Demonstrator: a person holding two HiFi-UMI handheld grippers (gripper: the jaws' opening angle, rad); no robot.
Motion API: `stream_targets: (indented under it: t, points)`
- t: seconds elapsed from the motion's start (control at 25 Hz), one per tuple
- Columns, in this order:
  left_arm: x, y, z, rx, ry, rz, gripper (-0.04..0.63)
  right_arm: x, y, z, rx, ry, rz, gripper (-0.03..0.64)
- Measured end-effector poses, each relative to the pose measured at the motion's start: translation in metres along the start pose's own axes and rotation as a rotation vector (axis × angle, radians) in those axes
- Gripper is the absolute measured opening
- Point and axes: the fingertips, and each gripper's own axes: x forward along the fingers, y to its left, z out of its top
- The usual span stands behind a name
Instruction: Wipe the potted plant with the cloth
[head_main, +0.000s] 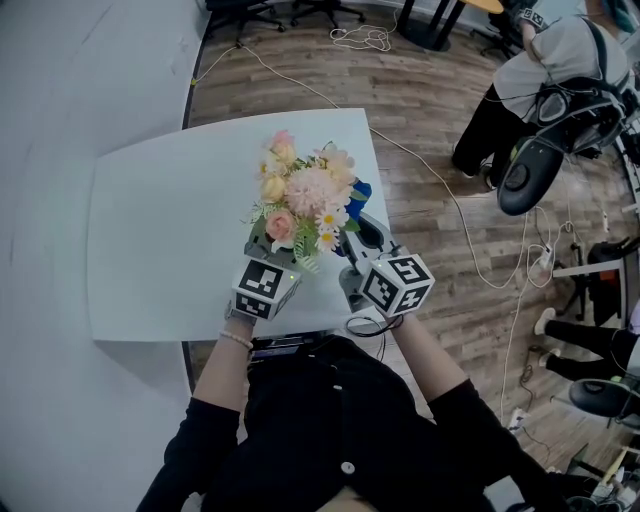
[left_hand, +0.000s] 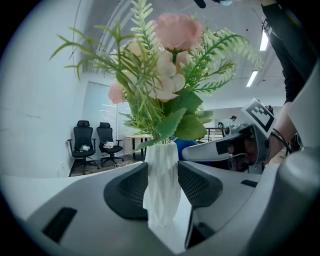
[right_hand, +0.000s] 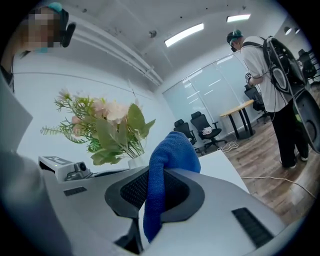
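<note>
L gripper (head_main: 262, 250) near level, fingers (left_hand: 132, 187) clamped on potted plant (left_hand: 161, 165), R gripper (head_main: 366, 228) alongside, fingers (right_hand: 132, 189) pinching cloth (right_hand: 172, 150)

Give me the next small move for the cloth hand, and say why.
Probably ease the right gripper toward the leaves until the cloth meets them. The cloth is clamped in its jaws, beside the leaves but seemingly not touching them, while the left gripper grips the vase, steadying it.
</note>
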Motion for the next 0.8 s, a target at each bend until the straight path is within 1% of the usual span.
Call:
stream_targets:
  t: [0.08,0.2,0.36,0.56,0.8]
  points:
    - [0.0,-0.001,0.0,-0.001,0.007,-0.001,0.197,-0.002,0.006,0.003,-0.02,-0.005,0.013,0.077]
    - [-0.001,-0.001,0.003,0.0,-0.011,0.005,0.198,-0.007,0.015,0.006,-0.052,-0.007,0.033,0.077]
    - [0.0,0.0,0.002,-0.003,-0.011,0.008,0.198,-0.009,0.023,-0.001,-0.113,0.014,0.061,0.077]
    - [0.001,0.0,0.002,-0.003,-0.011,0.009,0.198,-0.012,0.027,-0.021,-0.184,0.074,0.078,0.077]
    - [0.0,0.0,0.002,-0.003,-0.008,0.012,0.198,-0.011,0.02,-0.051,-0.245,0.156,0.063,0.077]
